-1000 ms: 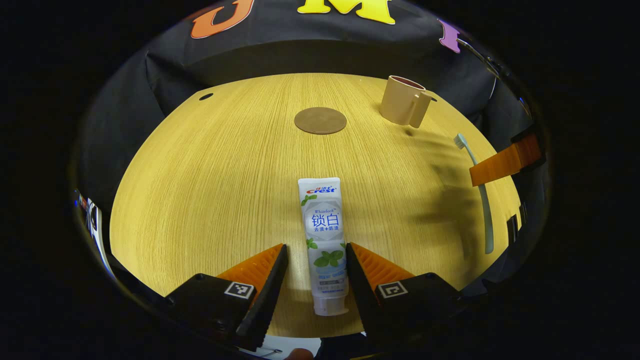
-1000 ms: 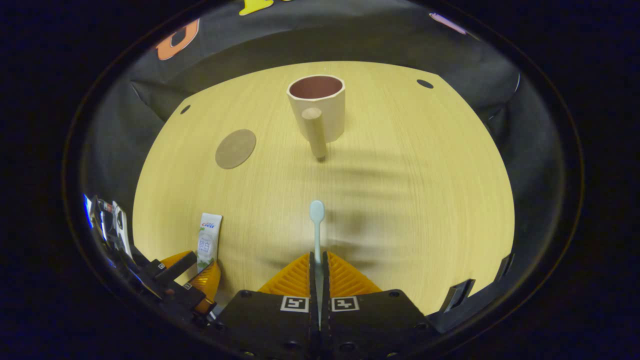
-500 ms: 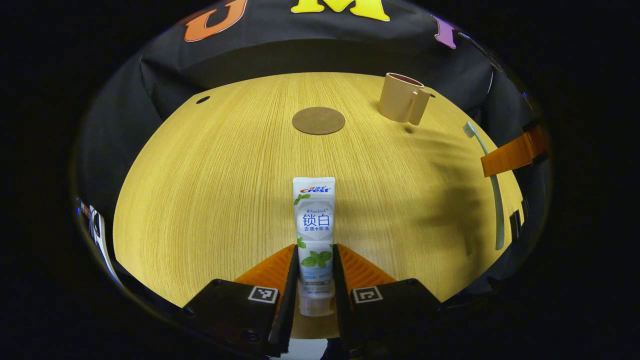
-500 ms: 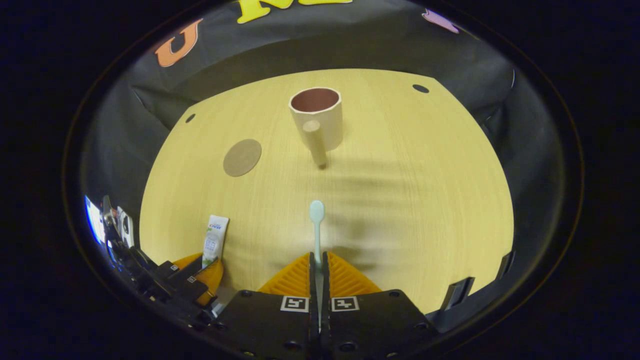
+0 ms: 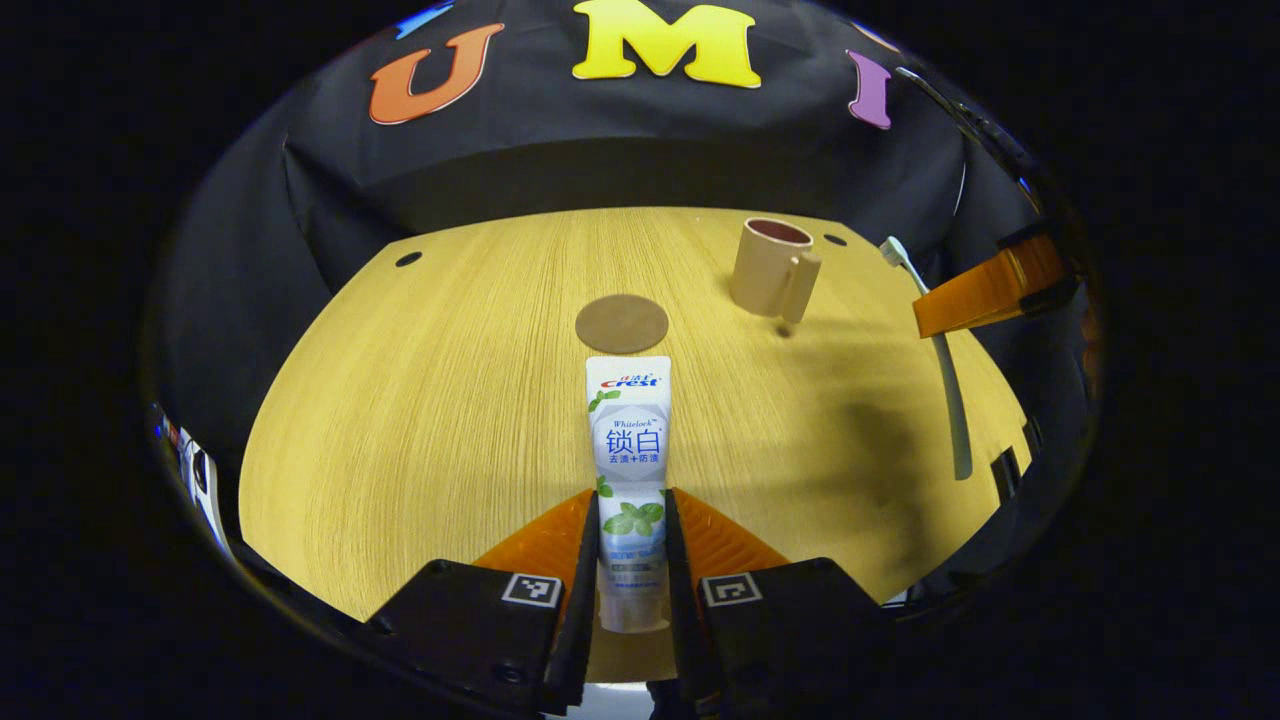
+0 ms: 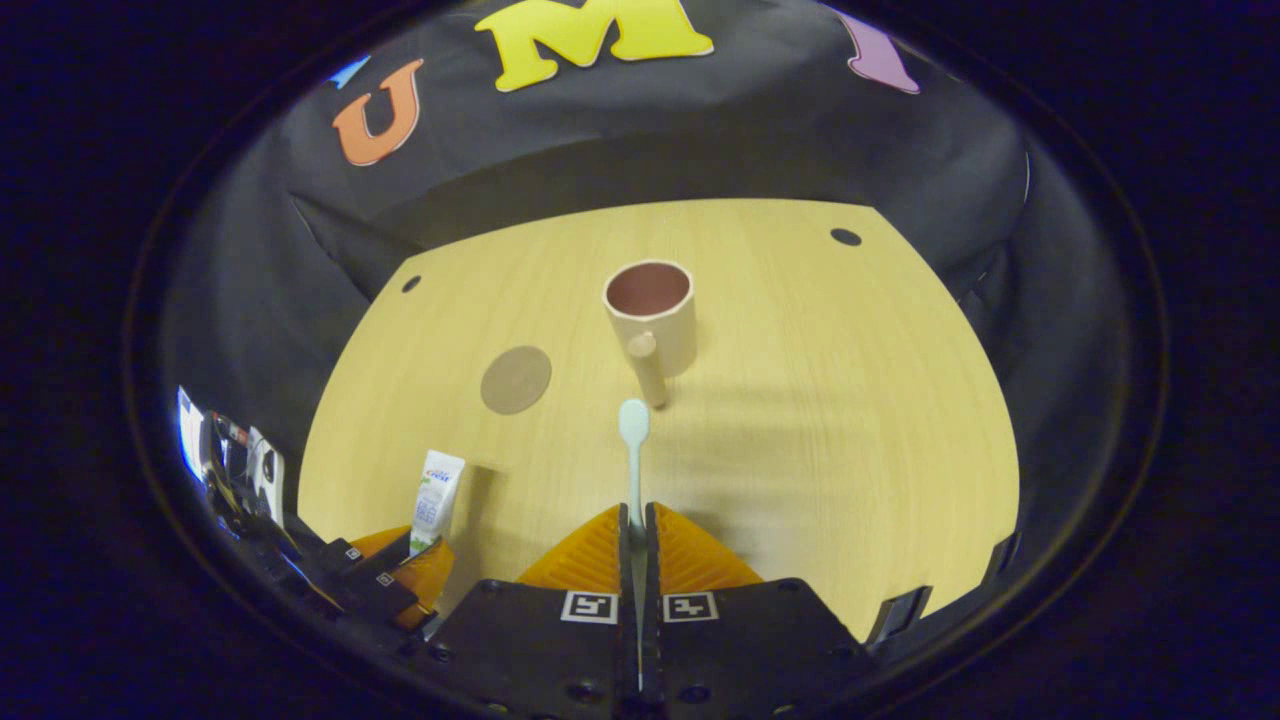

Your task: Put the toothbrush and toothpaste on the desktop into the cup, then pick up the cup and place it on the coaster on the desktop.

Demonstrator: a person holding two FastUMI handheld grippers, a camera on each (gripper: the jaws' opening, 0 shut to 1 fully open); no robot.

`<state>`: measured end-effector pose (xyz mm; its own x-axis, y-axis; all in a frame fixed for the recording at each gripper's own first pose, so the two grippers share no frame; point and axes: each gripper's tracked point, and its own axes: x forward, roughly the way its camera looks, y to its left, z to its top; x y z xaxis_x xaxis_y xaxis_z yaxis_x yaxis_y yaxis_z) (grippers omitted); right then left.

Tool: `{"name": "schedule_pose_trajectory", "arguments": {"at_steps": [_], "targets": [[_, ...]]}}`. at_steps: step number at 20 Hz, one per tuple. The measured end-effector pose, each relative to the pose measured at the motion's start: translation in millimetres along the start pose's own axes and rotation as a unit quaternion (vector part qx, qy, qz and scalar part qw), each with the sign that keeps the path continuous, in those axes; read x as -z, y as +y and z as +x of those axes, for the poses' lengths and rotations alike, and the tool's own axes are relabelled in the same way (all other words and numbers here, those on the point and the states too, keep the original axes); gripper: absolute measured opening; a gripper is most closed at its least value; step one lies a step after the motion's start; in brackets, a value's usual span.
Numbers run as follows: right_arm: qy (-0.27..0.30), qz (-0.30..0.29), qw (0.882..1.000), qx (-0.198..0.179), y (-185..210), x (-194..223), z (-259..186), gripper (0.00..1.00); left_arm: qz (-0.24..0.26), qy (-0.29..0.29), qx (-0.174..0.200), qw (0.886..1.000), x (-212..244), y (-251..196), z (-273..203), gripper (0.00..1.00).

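Observation:
In the left gripper view my left gripper (image 5: 632,505) is shut on the lower half of a white toothpaste tube (image 5: 628,430), held above the table. The right gripper view has my right gripper (image 6: 636,518) shut on the handle of a pale green toothbrush (image 6: 633,440), its head pointing forward. A beige cup (image 6: 651,315) with a stubby handle stands upright beyond the brush, also the cup (image 5: 765,266) at the back right. A round brown coaster (image 5: 621,323) lies flat mid-table, the coaster (image 6: 516,379) left of the cup. The right gripper (image 5: 985,290) with the toothbrush (image 5: 940,350) appears at the far right.
The wooden table (image 6: 850,400) has small dark holes (image 6: 845,237) near its back corners. Black cloth walls the booth behind it. The left gripper (image 6: 395,565) with the toothpaste (image 6: 438,500) appears at the lower left of the right gripper view.
My left gripper closed on the toothpaste tube and raised it off the table. My right gripper lifted the toothbrush higher, so the cup and coaster sit lower in both views.

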<state>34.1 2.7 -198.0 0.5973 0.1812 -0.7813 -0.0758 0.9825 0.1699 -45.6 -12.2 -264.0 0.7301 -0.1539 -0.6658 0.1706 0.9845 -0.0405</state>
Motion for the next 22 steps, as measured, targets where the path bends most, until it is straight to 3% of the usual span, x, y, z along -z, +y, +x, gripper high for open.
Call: {"name": "schedule_pose_trajectory", "arguments": {"at_steps": [7,12,18,22], "targets": [[-0.13,-0.013,0.991,-0.033,13,-111,-9,0.02,-0.02,-0.119,-0.031,0.992,-101,18,-27,0.37],[-0.232,-0.017,0.971,-0.053,19,-199,0,0.02,-0.033,-0.171,-0.063,0.983,-144,29,-39,0.36],[-0.294,-0.011,0.953,-0.072,13,-241,39,0.02,-0.046,-0.202,-0.094,0.974,-172,34,-43,0.36],[-0.292,-0.022,0.953,-0.071,12,-231,77,0.02,-0.05,-0.209,-0.11,0.97,-183,36,-39,0.36]]}}
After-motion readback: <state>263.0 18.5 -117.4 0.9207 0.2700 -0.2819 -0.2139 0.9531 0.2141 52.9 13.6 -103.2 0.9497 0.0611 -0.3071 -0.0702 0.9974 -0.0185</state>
